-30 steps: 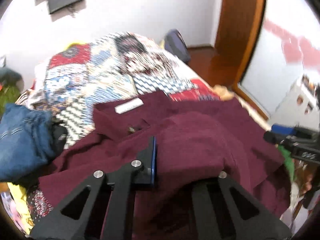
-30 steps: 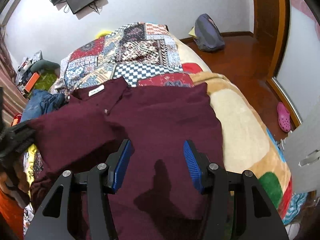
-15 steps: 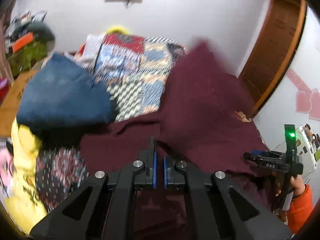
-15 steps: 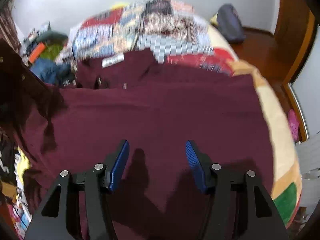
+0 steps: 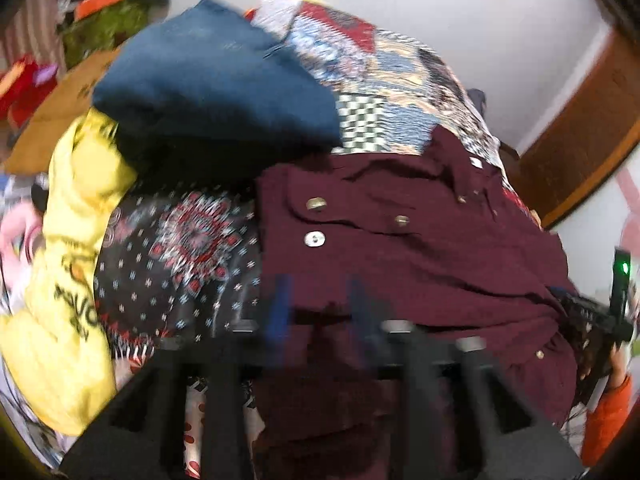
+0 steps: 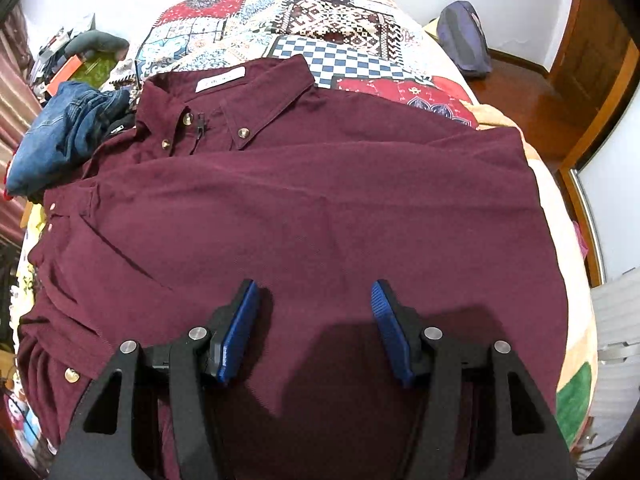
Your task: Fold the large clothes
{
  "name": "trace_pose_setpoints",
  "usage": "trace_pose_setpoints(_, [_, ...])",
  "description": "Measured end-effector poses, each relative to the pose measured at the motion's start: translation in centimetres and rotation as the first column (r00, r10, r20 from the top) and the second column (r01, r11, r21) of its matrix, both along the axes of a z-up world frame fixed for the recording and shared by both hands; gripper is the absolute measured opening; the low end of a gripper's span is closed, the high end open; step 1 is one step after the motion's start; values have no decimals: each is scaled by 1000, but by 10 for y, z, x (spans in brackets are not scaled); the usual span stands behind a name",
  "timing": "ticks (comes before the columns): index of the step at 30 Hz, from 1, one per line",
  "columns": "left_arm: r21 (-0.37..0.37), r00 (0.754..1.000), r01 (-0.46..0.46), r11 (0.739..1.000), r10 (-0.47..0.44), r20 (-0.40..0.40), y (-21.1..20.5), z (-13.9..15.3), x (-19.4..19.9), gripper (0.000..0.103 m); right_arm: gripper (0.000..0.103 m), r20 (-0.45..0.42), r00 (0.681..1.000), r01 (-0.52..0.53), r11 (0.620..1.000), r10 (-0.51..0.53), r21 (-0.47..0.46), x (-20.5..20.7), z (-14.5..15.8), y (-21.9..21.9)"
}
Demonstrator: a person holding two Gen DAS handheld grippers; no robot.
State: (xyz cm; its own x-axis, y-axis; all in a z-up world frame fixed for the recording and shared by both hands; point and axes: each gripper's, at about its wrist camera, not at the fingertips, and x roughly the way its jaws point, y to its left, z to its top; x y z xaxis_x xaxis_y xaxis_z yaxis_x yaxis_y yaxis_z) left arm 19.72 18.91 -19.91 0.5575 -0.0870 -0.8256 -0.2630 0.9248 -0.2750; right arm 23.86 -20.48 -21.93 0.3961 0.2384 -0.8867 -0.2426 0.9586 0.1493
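Bedroom, patchwork quilt (image 5: 384,64) underneath. Left view: my left gripper (image 5: 320,312), blurred, jaws just opening, nothing pinched, over the maroon shirt (image 5: 400,248). Right view: my right gripper (image 6: 314,328) spread above it. Shirt looks soft, light, floppy; I'd pinch hem or seams.

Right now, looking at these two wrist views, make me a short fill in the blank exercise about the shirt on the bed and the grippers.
1. The shirt spread on the bed is ____ in colour.
2. The white label sits inside the shirt's ____.
3. The right gripper hangs over the shirt with its jaws ____.
4. The blue garment heaped beside the collar is made of ____.

Missing words: maroon; collar; open; denim
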Motion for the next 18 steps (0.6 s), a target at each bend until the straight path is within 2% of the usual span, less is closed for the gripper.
trace_pose_setpoints(1, [-16, 1000, -20, 1000, 20, -4, 4, -3, -2, 62, 55, 8, 1000, 0, 1000, 0, 10, -1, 3, 0])
trace_pose_setpoints(5, [-206, 996, -78, 976, 69, -51, 24, -25, -1, 63, 55, 46, 999, 7, 1000, -8, 23, -5, 15, -2])
trace_pose_setpoints(8, [-340, 992, -112, 934, 86, -91, 31, -46, 2, 63, 55, 71, 997, 9, 999, -12, 34, -8, 25, -4])
trace_pose_setpoints(11, [-408, 987, -146, 901, 108, -116, 33, -62, 10, 63, 55, 88, 996, 14, 999, -17, 33, -11, 30, -6])
trace_pose_setpoints(13, [-416, 986, -160, 895, 125, -109, 34, -66, 15, 62, 55, 92, 996, 13, 1000, -16, 28, -12, 30, -8])
trace_pose_setpoints(14, [-412, 986, -162, 897, 134, -96, 34, -65, 19, 59, 55, 92, 996, 13, 1000, -15, 26, -13, 30, -8])
trace_pose_setpoints(16, [-361, 987, -158, 919, 143, -68, 30, -59, 25, 30, 55, 88, 996, 15, 1000, -16, 16, -13, 28, -10])
trace_pose_setpoints(18, [-270, 988, -155, 950, 153, -28, 25, -48, 29, 9, 55, 83, 996, 17, 1000, -17, 8, -13, 27, -12])
